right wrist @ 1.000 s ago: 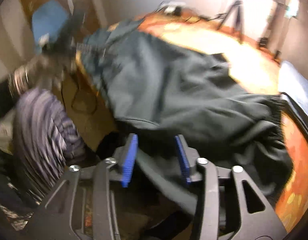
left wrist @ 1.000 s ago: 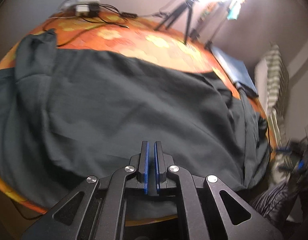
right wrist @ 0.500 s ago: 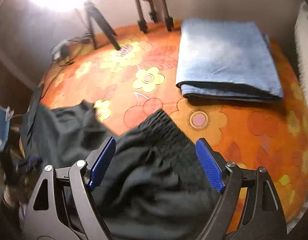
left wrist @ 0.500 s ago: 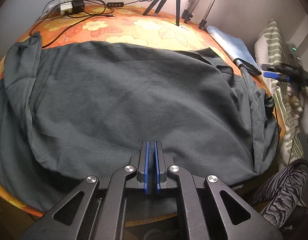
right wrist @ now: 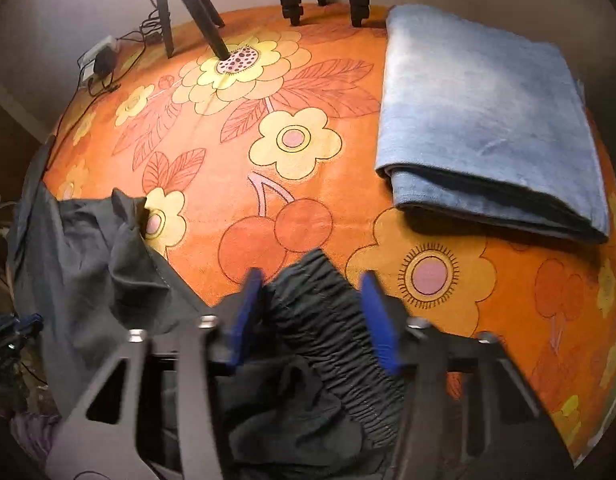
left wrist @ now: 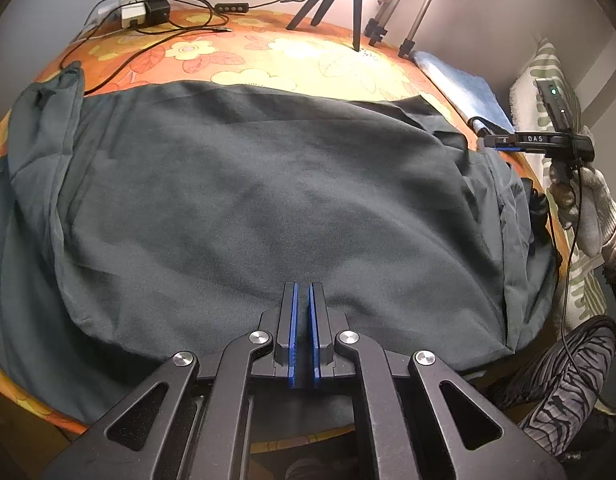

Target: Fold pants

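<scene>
Dark grey pants (left wrist: pixel 267 184) lie spread flat over an orange flowered tablecloth (left wrist: pixel 291 52). My left gripper (left wrist: pixel 301 286) is shut, its tips low over the near edge of the fabric; I cannot tell whether any cloth is pinched. At the right end, a gloved hand (left wrist: pixel 584 204) holds my right gripper (left wrist: pixel 504 141). In the right wrist view the right gripper (right wrist: pixel 312 312) is closing, its blurred blue pads either side of the ruched elastic waistband (right wrist: pixel 320 328). More of the pants (right wrist: pixel 87 264) bunches to the left.
A folded blue cloth (right wrist: pixel 480 112) lies on the table beyond the waistband. Tripod legs (right wrist: pixel 187 4) stand at the far edge, beside a power strip with cables (left wrist: pixel 143 10). A striped cushion (left wrist: pixel 548 72) and a person's patterned leg (left wrist: pixel 564 380) are at the right.
The right gripper swung from the near hanging edge across to the waistband, opened wide, and its jaws have now narrowed around it. The left gripper stayed shut and in place.
</scene>
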Demonstrator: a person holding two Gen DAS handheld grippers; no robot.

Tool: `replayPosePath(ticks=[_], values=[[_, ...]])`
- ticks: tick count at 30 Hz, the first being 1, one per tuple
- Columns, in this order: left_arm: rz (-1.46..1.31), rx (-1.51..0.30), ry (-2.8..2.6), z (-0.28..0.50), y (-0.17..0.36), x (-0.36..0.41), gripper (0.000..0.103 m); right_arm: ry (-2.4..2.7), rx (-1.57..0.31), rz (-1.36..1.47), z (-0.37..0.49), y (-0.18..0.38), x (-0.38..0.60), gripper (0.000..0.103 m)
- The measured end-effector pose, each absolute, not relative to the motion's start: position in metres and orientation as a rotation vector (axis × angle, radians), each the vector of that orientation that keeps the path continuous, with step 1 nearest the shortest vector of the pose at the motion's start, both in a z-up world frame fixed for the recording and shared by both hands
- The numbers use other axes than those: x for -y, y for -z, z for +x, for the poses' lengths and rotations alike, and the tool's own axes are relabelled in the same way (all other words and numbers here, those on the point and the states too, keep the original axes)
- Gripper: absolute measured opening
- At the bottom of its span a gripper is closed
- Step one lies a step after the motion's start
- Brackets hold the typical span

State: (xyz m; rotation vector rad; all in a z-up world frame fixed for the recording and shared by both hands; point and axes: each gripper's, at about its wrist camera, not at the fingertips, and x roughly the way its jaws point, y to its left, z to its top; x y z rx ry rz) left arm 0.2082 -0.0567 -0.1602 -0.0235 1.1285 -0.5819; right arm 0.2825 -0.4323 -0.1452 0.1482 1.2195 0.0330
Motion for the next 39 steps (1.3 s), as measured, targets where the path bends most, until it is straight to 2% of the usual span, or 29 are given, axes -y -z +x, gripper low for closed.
replayPosePath(ticks=[1, 2, 7, 15, 17, 18, 19, 20, 26, 33, 36, 38, 39], values=[[-0.02, -1.127, 0.581, 0.208, 0.16, 0.057, 0.004, -0.034, -1.214, 0.133, 0.281, 0.144, 0.431, 0.016], [-0.02, -1.127, 0.58, 0.208, 0.16, 0.057, 0.004, -0.027, -1.208, 0.118, 0.278, 0.141, 0.43, 0.008], [-0.041, -1.131, 0.583, 0.21, 0.161, 0.054, 0.004, -0.04, -1.119, 0.148, 0.258, 0.111, 0.439, 0.001], [-0.039, -1.131, 0.577, 0.209, 0.161, 0.053, 0.004, -0.073, -1.033, 0.218, 0.228, 0.071, 0.462, 0.001], [-0.042, -1.13, 0.575, 0.209, 0.161, 0.054, 0.004, -0.077, -1.098, 0.25, 0.234, 0.079, 0.464, 0.006], [-0.041, -1.13, 0.576, 0.209, 0.161, 0.054, 0.004, -0.084, -1.132, 0.268, 0.239, 0.085, 0.465, 0.026], [-0.042, -1.13, 0.575, 0.209, 0.161, 0.053, 0.004, -0.085, -1.137, 0.271, 0.24, 0.09, 0.464, 0.052], [-0.042, -1.13, 0.574, 0.209, 0.161, 0.053, 0.004, -0.081, -1.131, 0.251, 0.246, 0.095, 0.46, 0.059], [-0.046, -1.135, 0.574, 0.209, 0.161, 0.053, 0.004, -0.09, -1.207, 0.197, 0.279, 0.137, 0.445, 0.061], [-0.032, -1.141, 0.572, 0.211, 0.16, 0.056, 0.004, -0.137, -1.233, 0.14, 0.292, 0.16, 0.431, 0.061], [-0.034, -1.141, 0.569, 0.211, 0.16, 0.057, 0.004, -0.149, -1.21, 0.136, 0.289, 0.16, 0.429, 0.051], [-0.03, -1.14, 0.568, 0.211, 0.16, 0.058, 0.004, -0.133, -1.182, 0.11, 0.286, 0.156, 0.428, 0.034], [-0.029, -1.139, 0.567, 0.211, 0.16, 0.058, 0.004, -0.116, -1.165, 0.102, 0.283, 0.153, 0.429, 0.019]])
